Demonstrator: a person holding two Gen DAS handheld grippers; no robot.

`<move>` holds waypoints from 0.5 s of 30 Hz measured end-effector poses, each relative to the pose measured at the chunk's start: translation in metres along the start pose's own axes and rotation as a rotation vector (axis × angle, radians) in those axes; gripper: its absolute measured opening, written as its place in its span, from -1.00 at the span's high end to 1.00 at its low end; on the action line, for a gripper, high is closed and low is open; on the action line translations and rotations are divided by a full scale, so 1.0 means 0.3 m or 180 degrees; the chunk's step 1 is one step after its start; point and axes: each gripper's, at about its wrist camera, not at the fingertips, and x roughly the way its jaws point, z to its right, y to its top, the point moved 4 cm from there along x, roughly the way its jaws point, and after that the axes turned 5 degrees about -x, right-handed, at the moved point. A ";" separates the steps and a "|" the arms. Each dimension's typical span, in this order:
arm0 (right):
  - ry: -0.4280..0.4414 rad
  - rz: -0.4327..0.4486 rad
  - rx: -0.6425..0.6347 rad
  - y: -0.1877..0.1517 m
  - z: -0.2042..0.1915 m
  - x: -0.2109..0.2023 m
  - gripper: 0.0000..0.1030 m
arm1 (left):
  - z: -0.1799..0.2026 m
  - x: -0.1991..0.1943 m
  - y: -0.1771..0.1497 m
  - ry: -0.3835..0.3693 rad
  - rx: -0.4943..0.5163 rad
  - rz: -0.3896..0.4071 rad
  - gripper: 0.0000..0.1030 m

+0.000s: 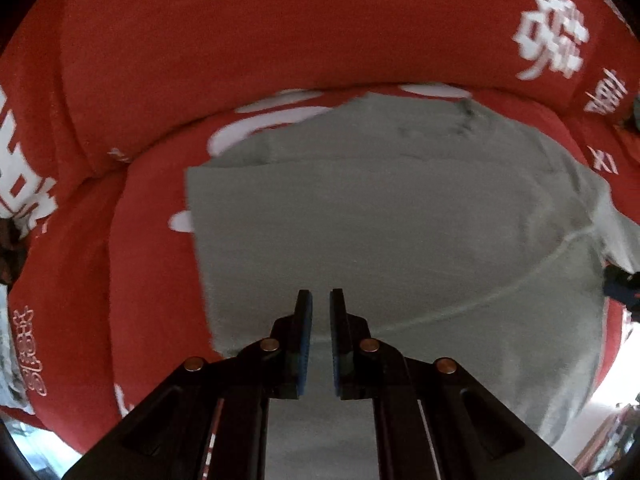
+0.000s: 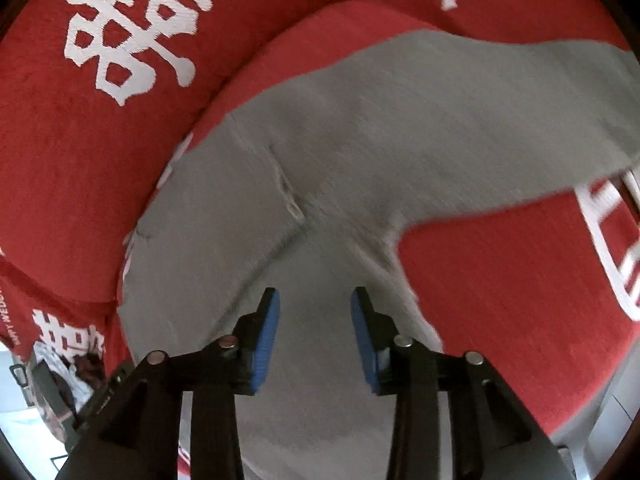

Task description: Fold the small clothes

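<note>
While one grey garment [image 1: 400, 220] lies flat, two tools above

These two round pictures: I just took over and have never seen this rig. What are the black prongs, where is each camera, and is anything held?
Each picture comes from a fisheye camera on a hand-held gripper, looking along its two black, blue-padded fingers. The left wrist view shows the left gripper, fingers nearly together with a thin gap and nothing visible between them. The right wrist view shows the right gripper, fingers apart, empty. Both hang over a grey cloth garment spread on a red cushion with white printed characters. Nothing is held.
</note>
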 end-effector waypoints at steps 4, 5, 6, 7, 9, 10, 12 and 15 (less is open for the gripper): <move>0.0112 -0.0072 0.0153 -0.059 0.066 -0.023 0.19 | 0.114 -0.033 -0.021 0.0068 0.0123 0.0115 -1.00; 0.0142 -0.0081 0.0205 -0.069 0.072 -0.012 0.18 | 0.164 -0.037 -0.028 -0.0007 0.0239 0.0072 -1.00; 0.0168 -0.0080 0.0262 -0.077 0.103 -0.020 0.18 | 0.197 -0.038 -0.036 -0.0032 0.0300 0.0033 -1.00; 0.0171 -0.0078 0.0288 -0.081 0.127 -0.035 0.17 | 0.233 -0.035 -0.042 -0.0051 0.0357 0.0002 -1.00; 0.0151 -0.0056 0.0385 -0.082 0.190 -0.046 0.13 | 0.306 -0.029 -0.050 -0.0081 0.0487 -0.0047 -1.00; 0.0160 -0.0037 0.0451 -0.079 0.227 -0.059 0.12 | 0.333 -0.026 -0.050 -0.0074 0.0530 -0.0050 -1.00; 0.0236 0.0071 0.0624 -0.066 0.293 -0.088 0.12 | 0.401 -0.019 -0.044 -0.0081 0.0623 -0.0075 -1.00; 0.0301 0.0320 0.0889 -0.034 0.405 -0.144 0.11 | 0.469 0.006 -0.024 -0.0113 0.0648 -0.0162 -1.00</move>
